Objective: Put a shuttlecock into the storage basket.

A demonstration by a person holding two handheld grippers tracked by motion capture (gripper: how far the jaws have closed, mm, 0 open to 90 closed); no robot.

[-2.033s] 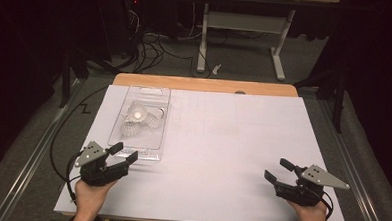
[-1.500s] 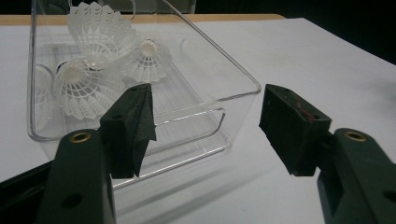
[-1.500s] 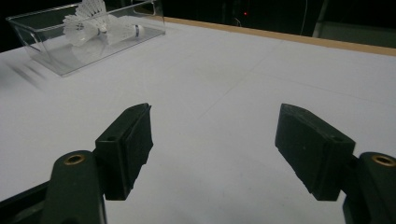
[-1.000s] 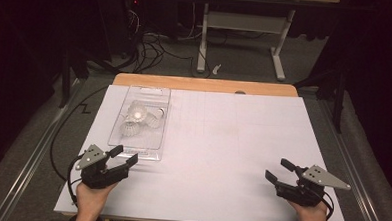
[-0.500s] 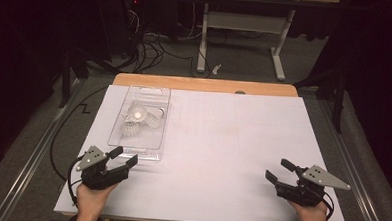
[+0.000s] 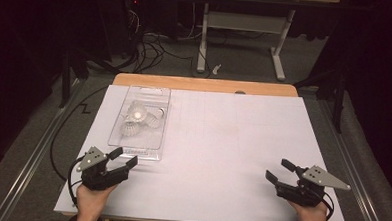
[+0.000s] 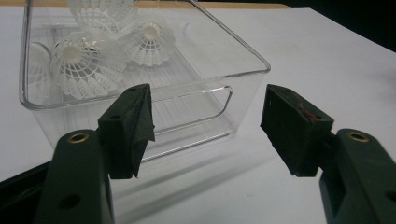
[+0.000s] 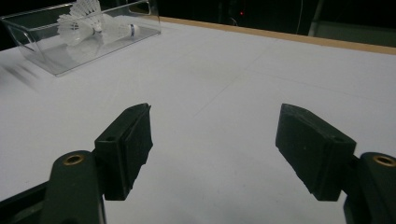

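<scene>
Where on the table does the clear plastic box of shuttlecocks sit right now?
In the high view the clear box sits on the table's far left part, just beyond the open left gripper.

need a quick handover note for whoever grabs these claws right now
Left claw: open, holding nothing, low over the table just short of the near end of the clear bin.
Right claw: open, holding nothing, at the near right of the white table cover, far from the bin.
Things: white shuttlecocks all lie inside the bin, on the left side of the table.
Done: nothing grasped or lifted out.
Left: likely close in on the bin with the left claw and start handling the shuttlecocks.
</scene>
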